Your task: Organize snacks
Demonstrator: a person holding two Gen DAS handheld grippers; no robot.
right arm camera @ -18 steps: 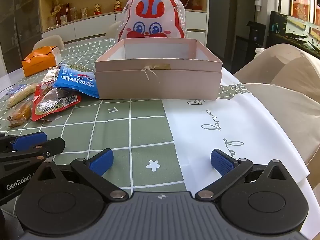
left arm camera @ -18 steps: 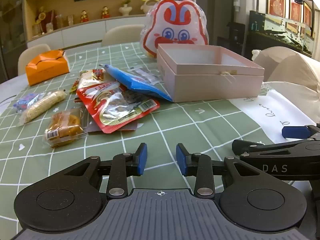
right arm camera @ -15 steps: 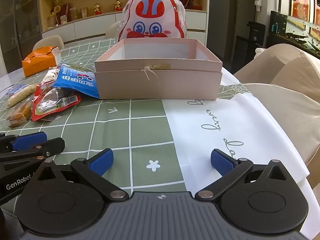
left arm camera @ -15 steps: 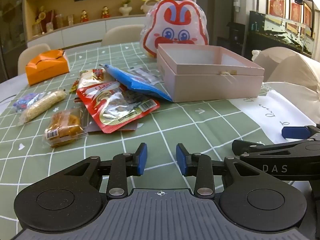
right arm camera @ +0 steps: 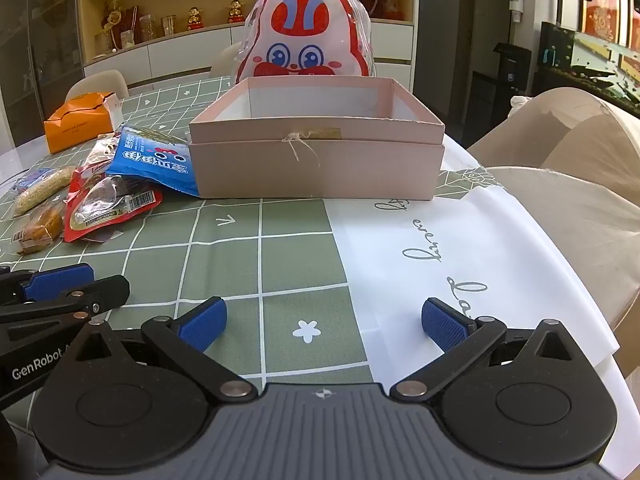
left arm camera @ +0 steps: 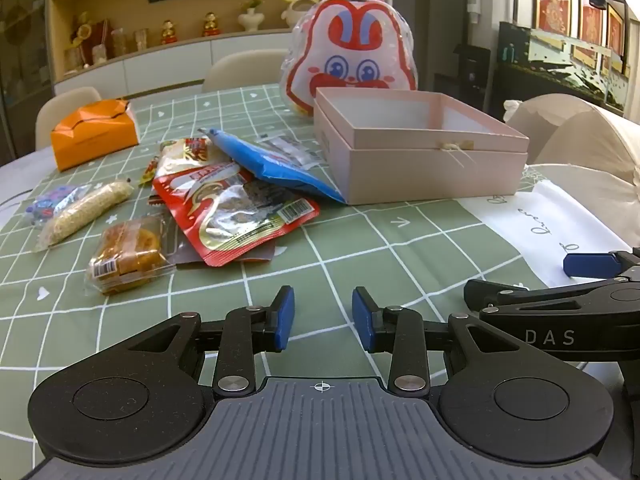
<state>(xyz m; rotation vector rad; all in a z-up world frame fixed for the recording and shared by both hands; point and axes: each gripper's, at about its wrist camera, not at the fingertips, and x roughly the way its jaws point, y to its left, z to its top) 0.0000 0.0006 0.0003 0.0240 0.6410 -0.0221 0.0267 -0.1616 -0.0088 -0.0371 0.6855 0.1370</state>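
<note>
Table: green checked cloth (left arm camera: 400,264), shelves behind.
Box: pink box (right arm camera: 316,160) dead ahead of the right gripper (right arm camera: 322,324), looks empty!
Snacks: red packet (left arm camera: 236,212), blue packet (left arm camera: 272,164), cake (left arm camera: 126,254), all ahead-left of the left gripper (left arm camera: 322,318).
Grippers: left narrowly parted, right spread wide, both holding nothing.
Progress: nothing packed yet, I reckon.

Bare green checked tablecloth (left arm camera: 360,248) is lying open between both grippers and the pink box (right arm camera: 316,160). The snack pile, red pouch (left arm camera: 236,212) foremost, is crowding the left; the blue packet (left arm camera: 276,168) is leaning against the box's left wall.
</note>
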